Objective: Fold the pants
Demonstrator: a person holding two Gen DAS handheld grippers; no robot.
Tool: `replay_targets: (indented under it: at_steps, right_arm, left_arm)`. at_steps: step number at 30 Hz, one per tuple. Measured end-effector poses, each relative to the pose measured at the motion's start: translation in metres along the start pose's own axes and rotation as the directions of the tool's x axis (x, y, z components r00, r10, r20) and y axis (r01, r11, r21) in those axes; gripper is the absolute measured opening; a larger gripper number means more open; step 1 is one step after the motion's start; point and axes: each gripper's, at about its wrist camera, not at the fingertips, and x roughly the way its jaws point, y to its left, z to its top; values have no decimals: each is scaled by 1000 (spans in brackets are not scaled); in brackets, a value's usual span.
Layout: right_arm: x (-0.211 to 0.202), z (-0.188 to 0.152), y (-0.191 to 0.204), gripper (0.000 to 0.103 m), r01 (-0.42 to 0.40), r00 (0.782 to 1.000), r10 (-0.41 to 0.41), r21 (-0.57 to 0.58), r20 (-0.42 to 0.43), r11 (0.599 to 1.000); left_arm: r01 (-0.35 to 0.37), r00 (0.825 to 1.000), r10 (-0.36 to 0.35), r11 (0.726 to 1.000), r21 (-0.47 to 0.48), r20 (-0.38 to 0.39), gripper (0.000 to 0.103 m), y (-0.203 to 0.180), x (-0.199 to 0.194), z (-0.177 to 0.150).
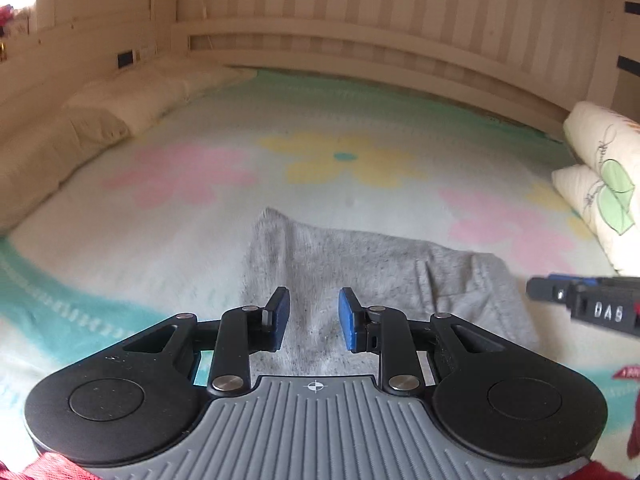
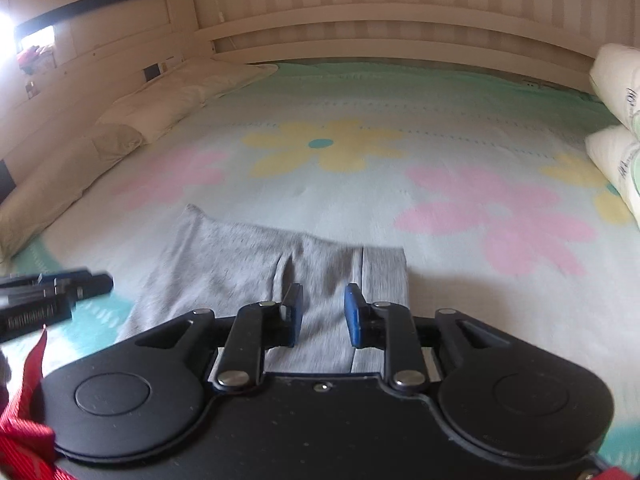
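Note:
Grey pants (image 1: pixel 372 276) lie folded flat on a floral blanket (image 1: pixel 208 200), seen again as pants (image 2: pixel 240 264) in the right wrist view. My left gripper (image 1: pixel 314 316) hovers over their near left part, open, with nothing between its blue pads. My right gripper (image 2: pixel 322 314) hangs over the right part near the waistband edge, open and empty too. The right gripper (image 1: pixel 580 304) shows at the right edge of the left wrist view, and the left gripper (image 2: pixel 52 296) at the left edge of the right wrist view.
Cream bolster pillows (image 2: pixel 120 132) line the bed's left side. Printed pillows (image 1: pixel 604 176) are stacked at the right. A white slatted rail (image 1: pixel 360 52) and striped wall close the far side. The blanket (image 2: pixel 360 168) stretches beyond the pants. A red strap (image 2: pixel 24 420) hangs near the right gripper.

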Motion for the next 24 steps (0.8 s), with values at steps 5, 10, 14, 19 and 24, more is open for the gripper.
replay_targets:
  at_steps: [5,10,14,19,24]
  right_arm:
    - [-25,-16,8,52,-18,1000,18,6,-11,1000]
    - [-45,-38,16,62,-18,1000,17,17,24,1000]
    - [-51,-48,16,64,1,999,-3,40,44,999]
    - [-53,-52,23,65,33,997,-33,11,69,999]
    - [-49,-53,24,65,30,998,-31,19,60,999]
  left_arm:
    - [6,1000,-6,1000,16,-22,27,-4,-25,-13]
    - [-76,997,74,993,85,24,27,-14,-44,-31]
    - [-93,995,89,990,105,45,27,-17,-47,-39]
    - [-36,998,39,996,78,-41,27,-15,-36,-45]
    - [-24,997,27,998,52,-67,27,-16,-28,-49]
